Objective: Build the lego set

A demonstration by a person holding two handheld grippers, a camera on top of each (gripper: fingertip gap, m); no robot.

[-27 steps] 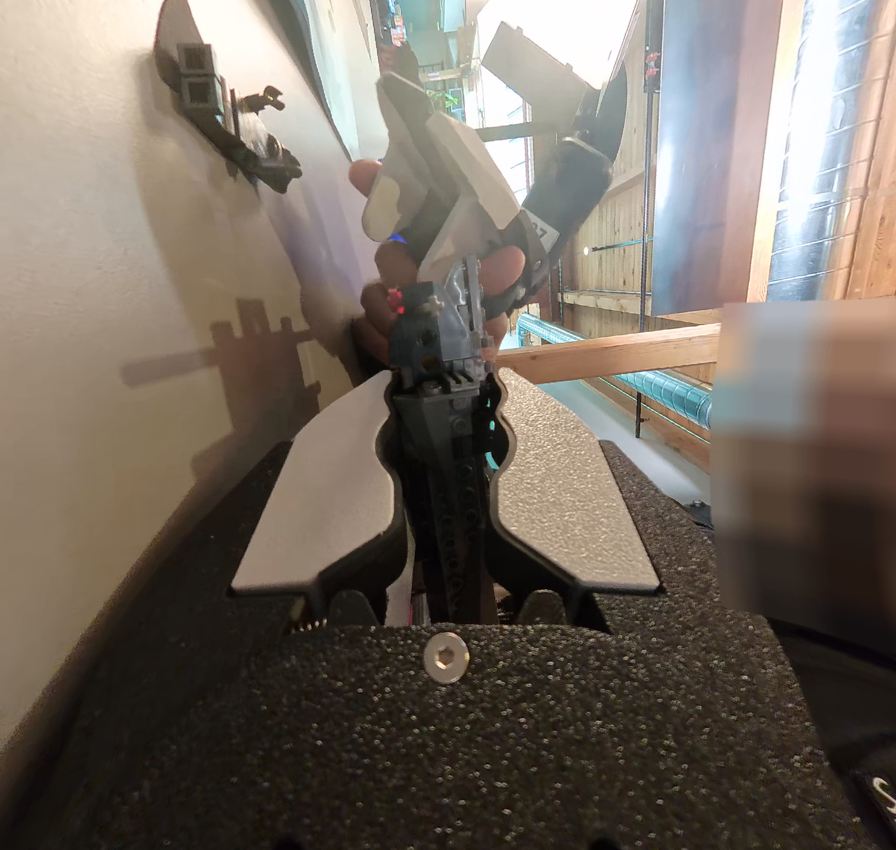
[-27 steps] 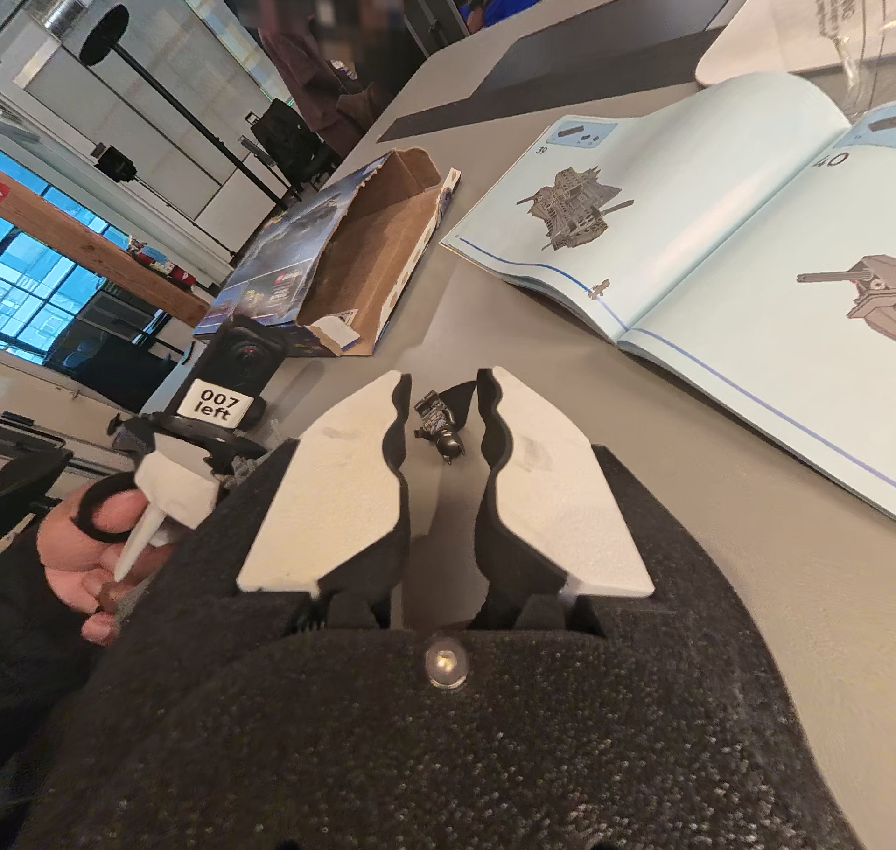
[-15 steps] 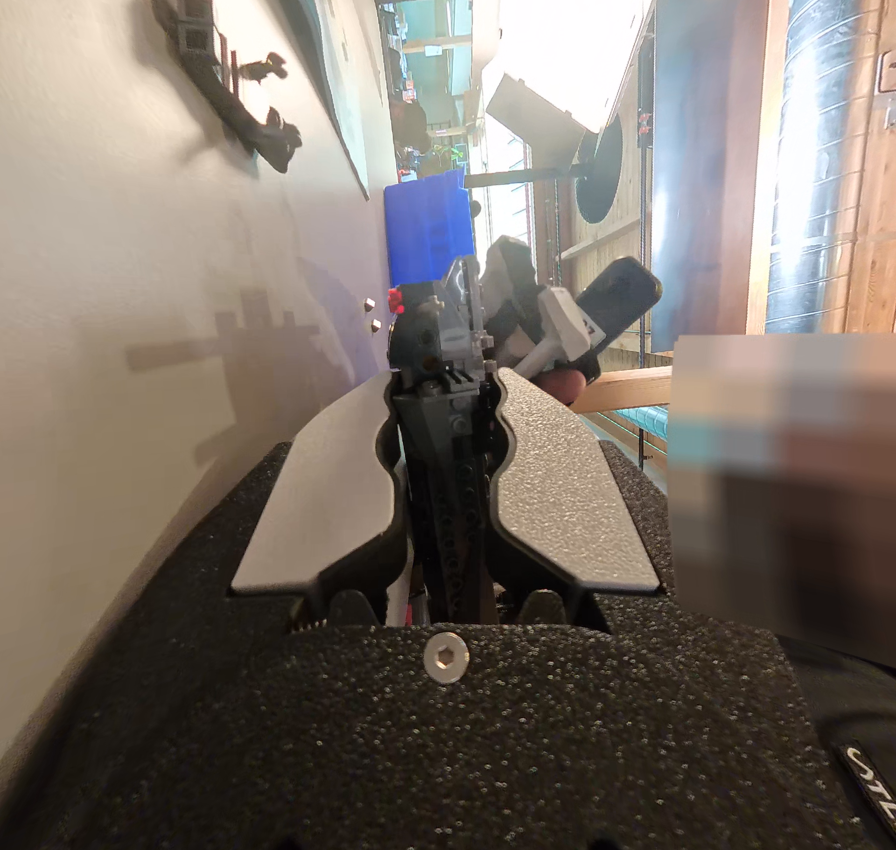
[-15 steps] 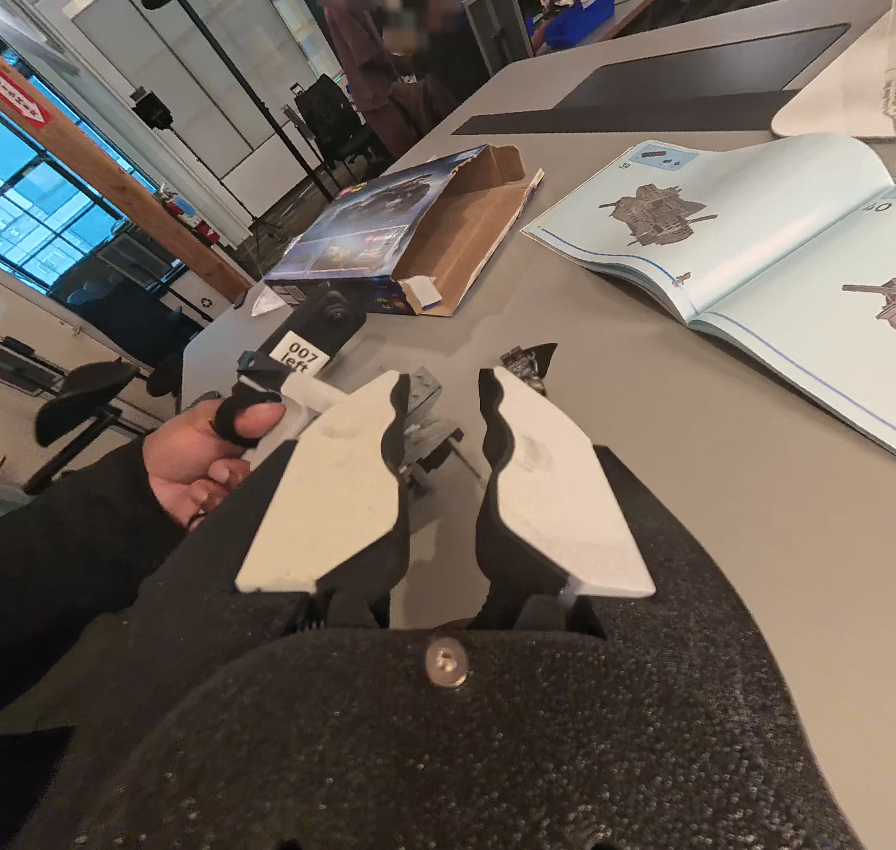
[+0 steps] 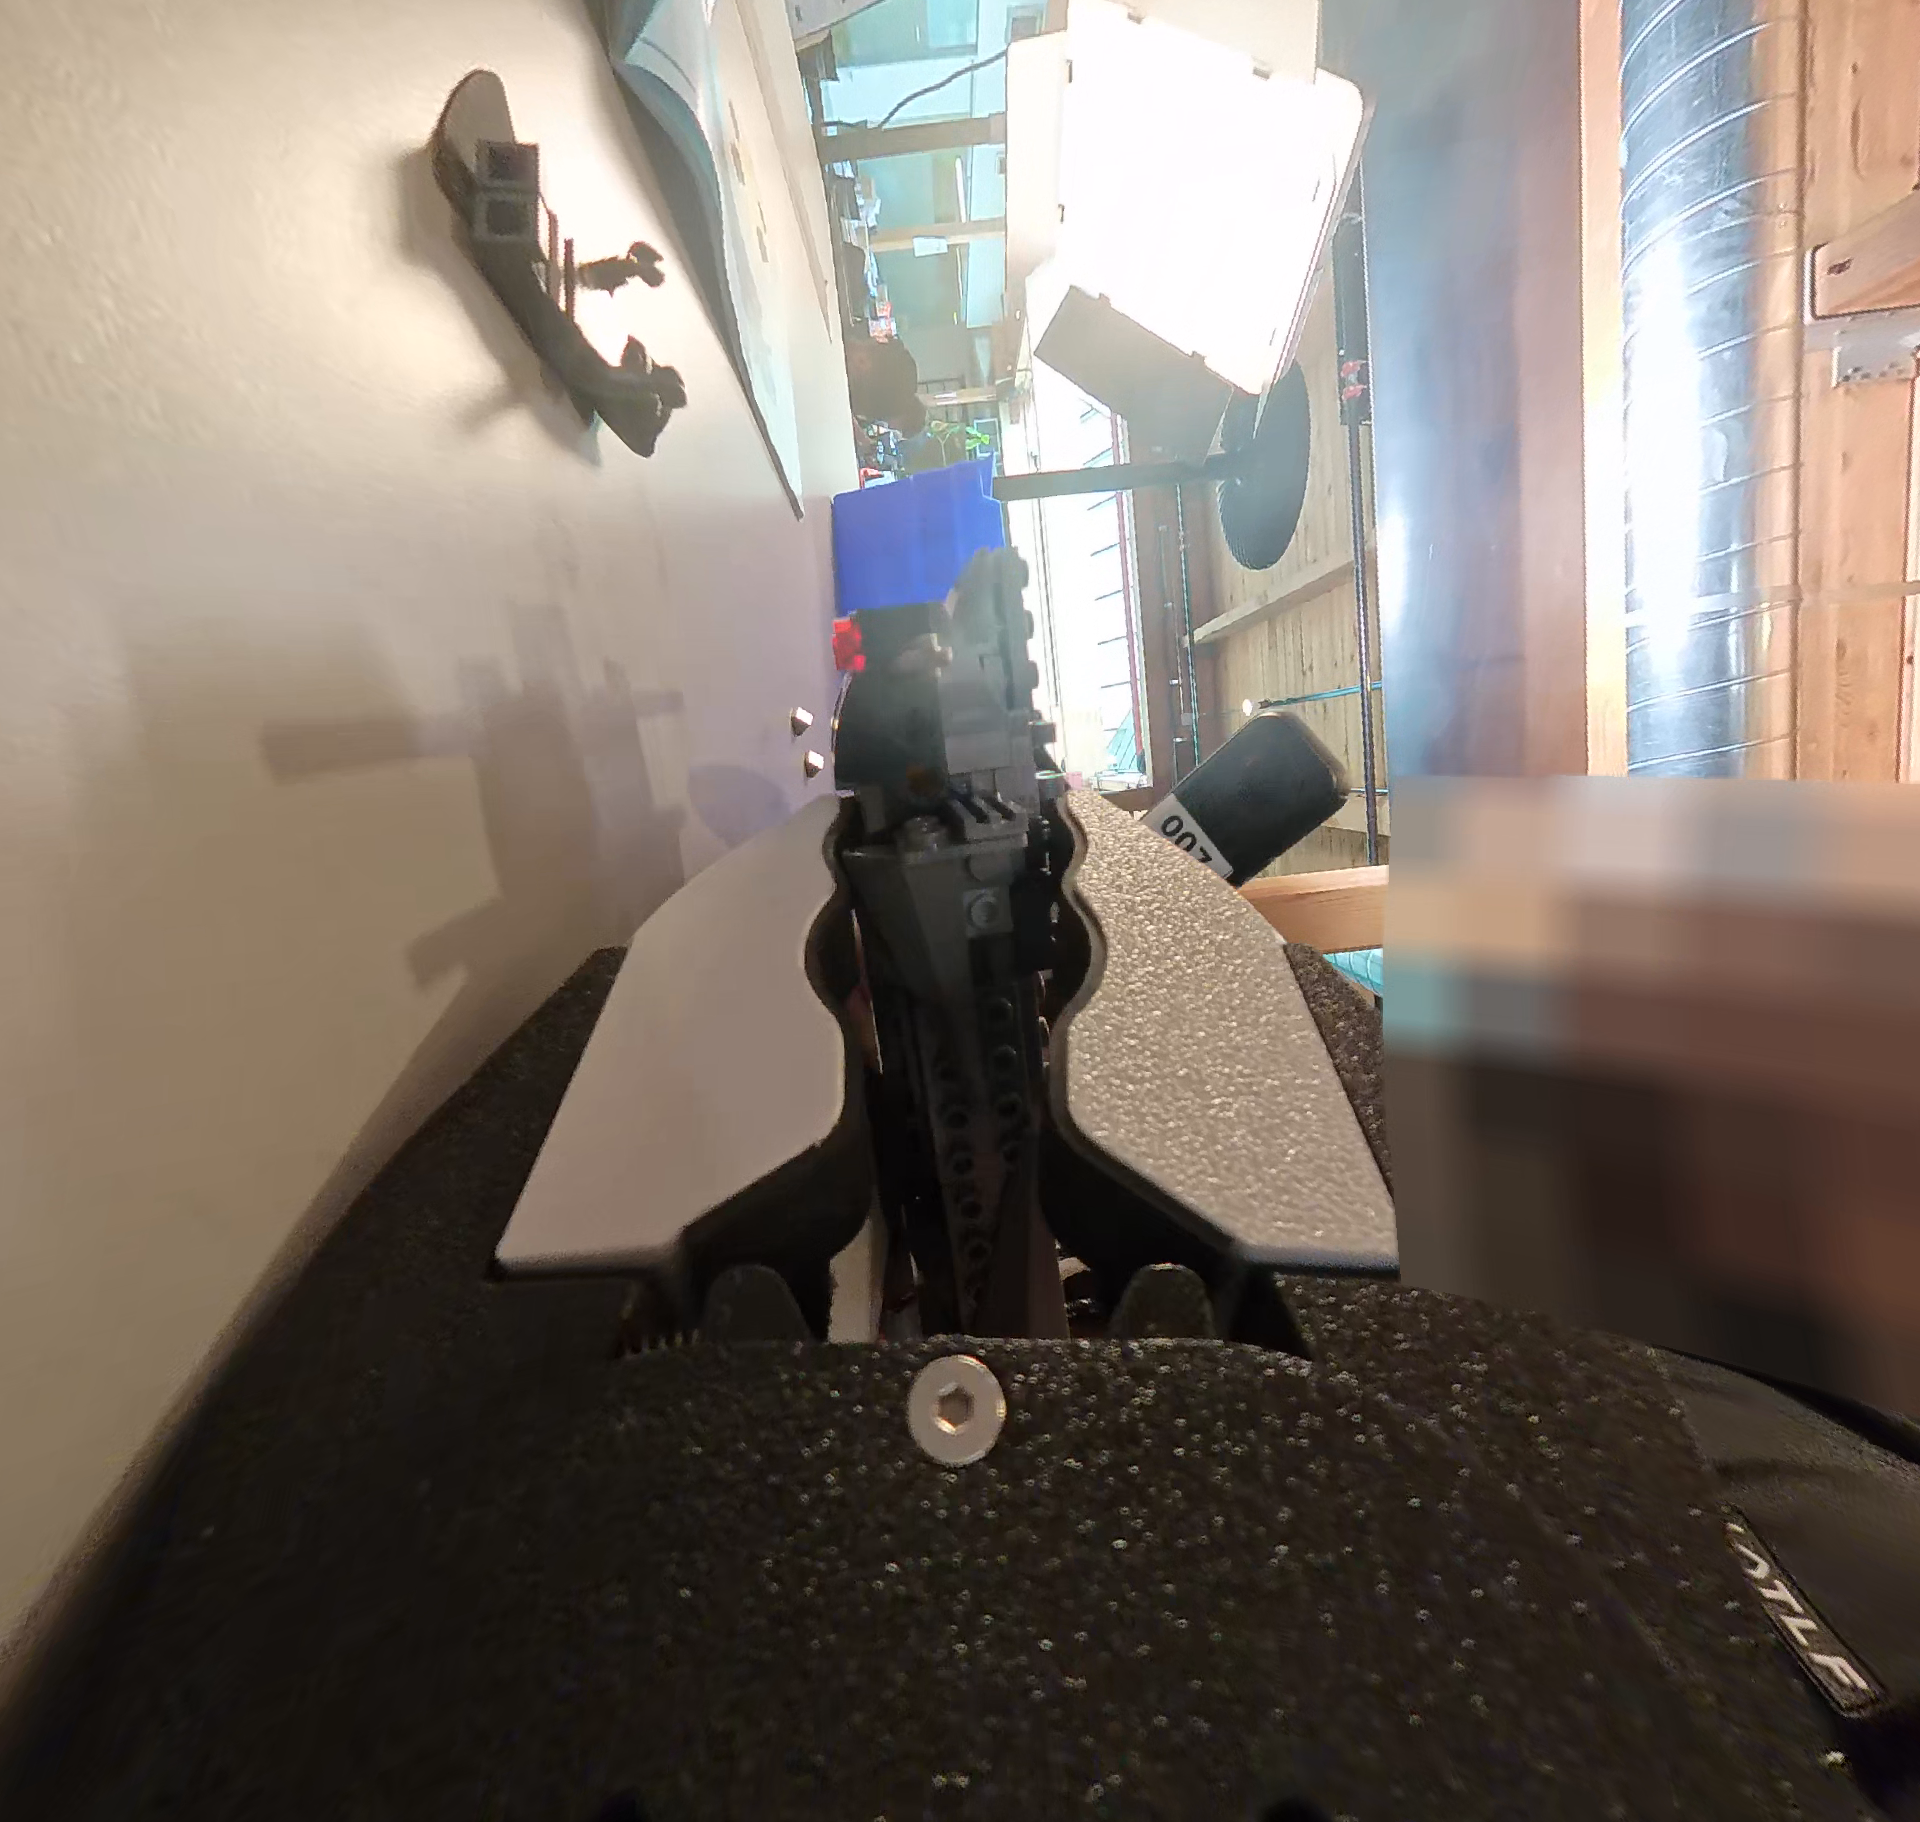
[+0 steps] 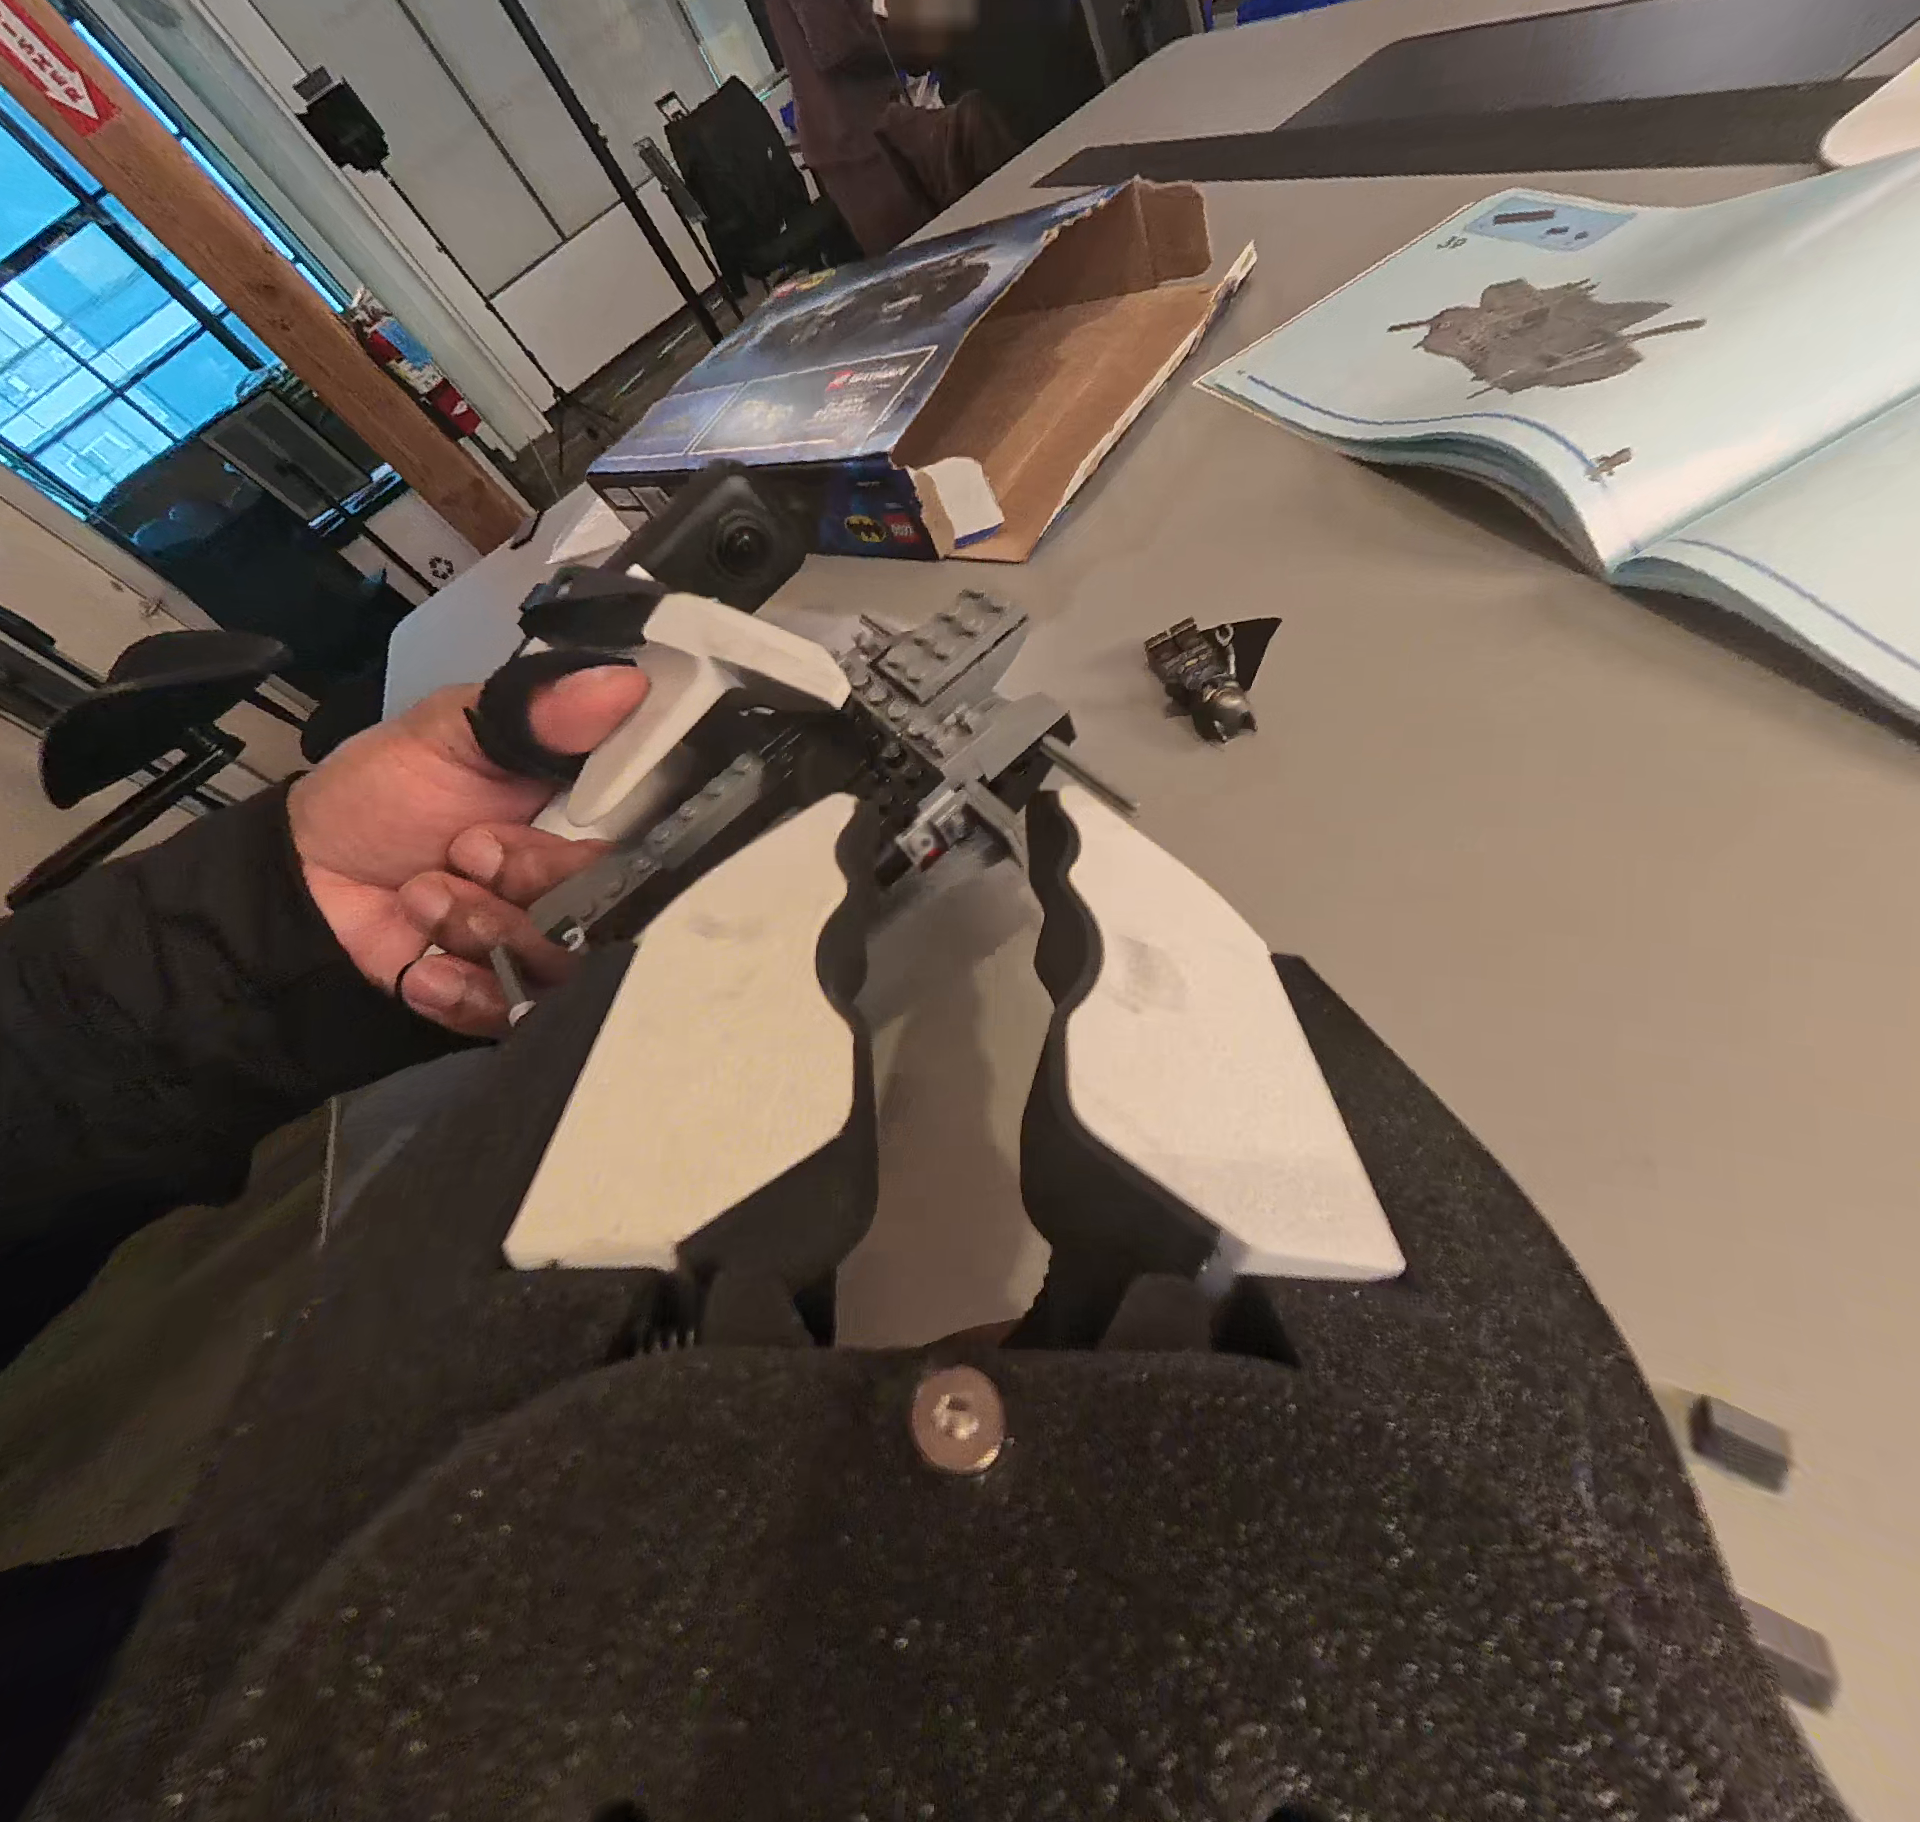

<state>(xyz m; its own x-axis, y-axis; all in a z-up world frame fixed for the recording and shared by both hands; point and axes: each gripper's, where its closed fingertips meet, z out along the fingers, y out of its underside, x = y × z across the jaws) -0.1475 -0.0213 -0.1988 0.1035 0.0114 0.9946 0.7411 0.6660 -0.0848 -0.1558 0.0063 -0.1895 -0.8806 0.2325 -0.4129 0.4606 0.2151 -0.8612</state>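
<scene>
Between the two grey fingers of the left gripper (image 5: 951, 837), at the centre of the left wrist view, a dark grey brick-built model (image 5: 961, 899) is pinched along its length, both pads pressed against its sides. Its studded nose pokes out past the fingertips toward the upper middle of the frame, with a small red piece (image 5: 849, 642) on its left edge. Behind it stands a blue bin (image 5: 909, 546). Along the left of this tilted view runs the grey table (image 5: 260, 629), with a small dark minifigure (image 5: 551, 286) in the upper left and an open booklet (image 5: 675, 110) above it.

Across in the right wrist view, the same model (image 6: 935, 723) shows at centre frame, clamped in the left gripper (image 6: 831, 707), which a hand (image 6: 416, 837) at the middle left holds. The right gripper (image 6: 951, 816) sits just below the model with its fingers spread apart; the model's lower tip reaches between the fingertips, but neither pad presses on it. Right of the model, the caped minifigure (image 6: 1210, 671) lies on the table (image 6: 1455, 889). A torn cardboard box (image 6: 935, 390) rests in the upper middle, and the open booklet (image 6: 1662, 370) fills the upper right. A person (image 6: 894, 110) stands at the top of the frame, beyond the table.
</scene>
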